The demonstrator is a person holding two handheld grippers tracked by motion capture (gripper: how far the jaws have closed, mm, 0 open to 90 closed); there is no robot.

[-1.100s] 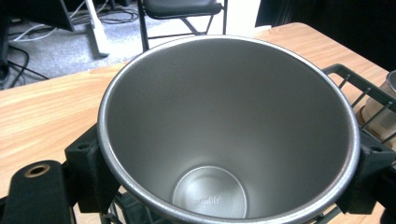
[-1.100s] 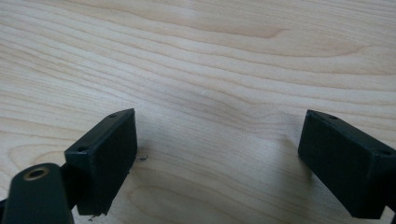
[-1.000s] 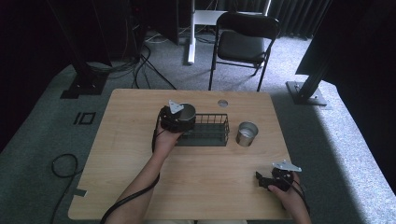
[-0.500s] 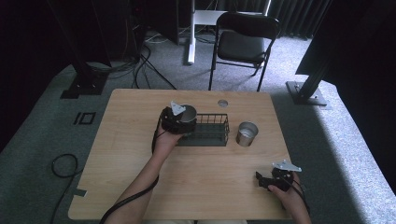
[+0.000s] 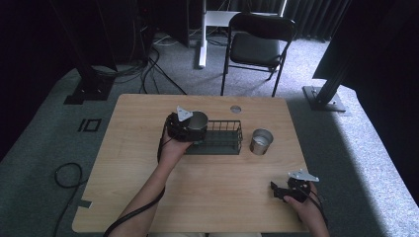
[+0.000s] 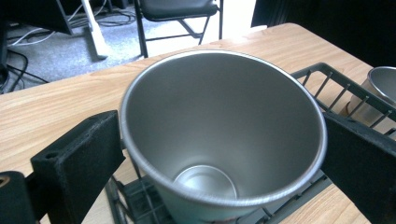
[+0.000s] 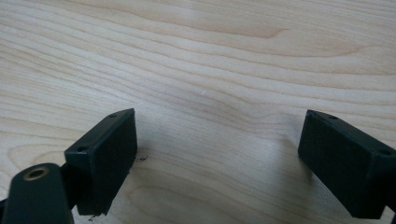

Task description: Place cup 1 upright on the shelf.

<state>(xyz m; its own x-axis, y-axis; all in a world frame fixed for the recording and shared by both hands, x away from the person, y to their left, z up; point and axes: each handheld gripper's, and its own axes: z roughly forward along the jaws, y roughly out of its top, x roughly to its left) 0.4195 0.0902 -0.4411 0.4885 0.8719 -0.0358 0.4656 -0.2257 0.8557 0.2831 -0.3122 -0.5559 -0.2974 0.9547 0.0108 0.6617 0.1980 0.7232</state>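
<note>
A steel cup (image 5: 199,119) stands upright in the left end of a black wire basket (image 5: 225,138) on the wooden table. My left gripper (image 5: 196,124) straddles it. In the left gripper view the cup (image 6: 224,135) sits between the two black pads (image 6: 79,158). The jaws have just been opening, and the pads stand at the rim without squeezing it. The left gripper (image 6: 219,154) is open. A second steel cup (image 5: 261,141) stands on the table right of the basket. My right gripper (image 5: 277,190) rests near the front right edge, and it (image 7: 217,158) is open over bare wood.
The basket's rim (image 6: 322,77) and the second cup (image 6: 384,86) lie to the right in the left gripper view. A round hole (image 5: 235,108) marks the table's far edge. A black chair (image 5: 257,47) stands beyond the table (image 5: 222,197).
</note>
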